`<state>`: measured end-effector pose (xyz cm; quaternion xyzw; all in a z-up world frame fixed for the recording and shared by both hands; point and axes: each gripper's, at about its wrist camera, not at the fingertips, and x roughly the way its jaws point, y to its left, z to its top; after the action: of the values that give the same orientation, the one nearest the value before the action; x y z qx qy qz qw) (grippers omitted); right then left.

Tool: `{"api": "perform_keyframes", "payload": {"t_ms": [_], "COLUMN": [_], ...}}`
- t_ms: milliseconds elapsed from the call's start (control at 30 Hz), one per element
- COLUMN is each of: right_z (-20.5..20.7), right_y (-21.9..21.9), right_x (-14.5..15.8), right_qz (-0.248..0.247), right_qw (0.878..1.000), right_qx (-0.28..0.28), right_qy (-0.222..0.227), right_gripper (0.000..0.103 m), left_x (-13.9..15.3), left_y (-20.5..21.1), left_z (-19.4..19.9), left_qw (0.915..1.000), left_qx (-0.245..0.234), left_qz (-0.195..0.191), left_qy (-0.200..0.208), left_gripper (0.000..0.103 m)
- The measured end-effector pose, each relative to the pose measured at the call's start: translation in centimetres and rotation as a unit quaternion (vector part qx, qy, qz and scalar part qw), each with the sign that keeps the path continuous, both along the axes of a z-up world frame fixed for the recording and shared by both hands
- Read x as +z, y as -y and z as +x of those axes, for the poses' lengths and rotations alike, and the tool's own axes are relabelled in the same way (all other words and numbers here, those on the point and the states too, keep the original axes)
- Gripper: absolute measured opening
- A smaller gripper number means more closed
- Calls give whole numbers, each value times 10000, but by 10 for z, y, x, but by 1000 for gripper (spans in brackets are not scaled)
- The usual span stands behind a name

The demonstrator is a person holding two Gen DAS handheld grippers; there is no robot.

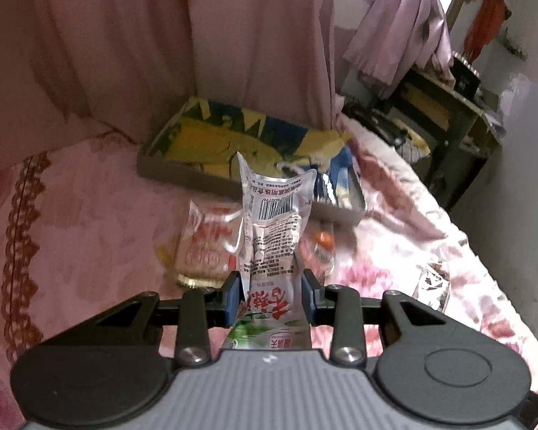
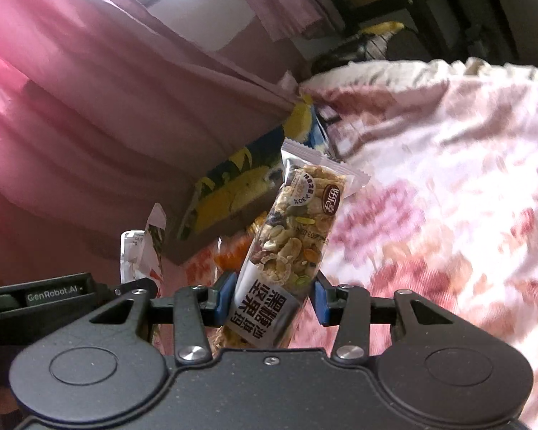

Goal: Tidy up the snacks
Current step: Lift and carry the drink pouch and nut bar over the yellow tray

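I have the left gripper [image 1: 272, 299] clamped narrow on a silver foil pouch [image 1: 274, 222], its blue pads pressing the pouch from both sides; the pouch stands upright between them, barcode and small print facing me, red characters and a green patch at its lower end. My landmark is the grey box [image 1: 183, 172] lying on the pink floral bedspread [image 1: 394, 258], with yellow and blue packaging inside it. Seen from the left wrist, the pouch hangs in front of that box, above the bed and clear of it. On the bedspread just in front of the box lies a clear packet with red print [image 1: 206, 240], and beside it, partly hidden behind the pouch, something with an orange spot, too blurred to name. A pink curtain [image 1: 125, 53] hangs behind the box. The right gripper [image 2: 274, 295] holds a grain bar in a clear wrapper [image 2: 297, 236], gripped at its lower, labelled end, jaws at a middling width, the bar tilting up and to the right. From the right wrist, the bar sits in front of the same box [image 2: 211, 240], with the left gripper's body [image 2: 53, 297] low at the left edge.
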<state>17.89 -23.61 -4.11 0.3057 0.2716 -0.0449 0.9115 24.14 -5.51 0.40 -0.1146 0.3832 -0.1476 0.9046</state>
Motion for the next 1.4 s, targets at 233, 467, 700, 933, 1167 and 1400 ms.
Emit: {"api": "perform_keyframes", "payload": {"t_ms": [233, 467, 700, 933, 1167, 1400], "right_z": [27, 57, 76, 97, 120, 145], "right_y": [13, 21, 22, 29, 35, 45], "right_x": [9, 5, 3, 2, 2, 4], "right_qz": [-151, -108, -166, -208, -265, -298], "right_qw": [9995, 9993, 9989, 9984, 9977, 9965], "right_qx": [32, 55, 160, 161, 111, 15], "right_qy": [258, 344, 413, 497, 619, 781], "right_gripper": [46, 46, 46, 46, 46, 46], "left_x": [11, 16, 17, 16, 9, 0], "left_y": [5, 11, 13, 13, 12, 12], "left_z": [25, 45, 63, 80, 98, 118], "left_qw": [9996, 9992, 9988, 9984, 9981, 9979], "left_qx": [115, 162, 210, 290, 401, 481], "left_qz": [-114, -163, -181, -201, -183, -228], "left_qy": [213, 332, 402, 449, 428, 380], "left_gripper": [37, 37, 37, 37, 37, 37]}}
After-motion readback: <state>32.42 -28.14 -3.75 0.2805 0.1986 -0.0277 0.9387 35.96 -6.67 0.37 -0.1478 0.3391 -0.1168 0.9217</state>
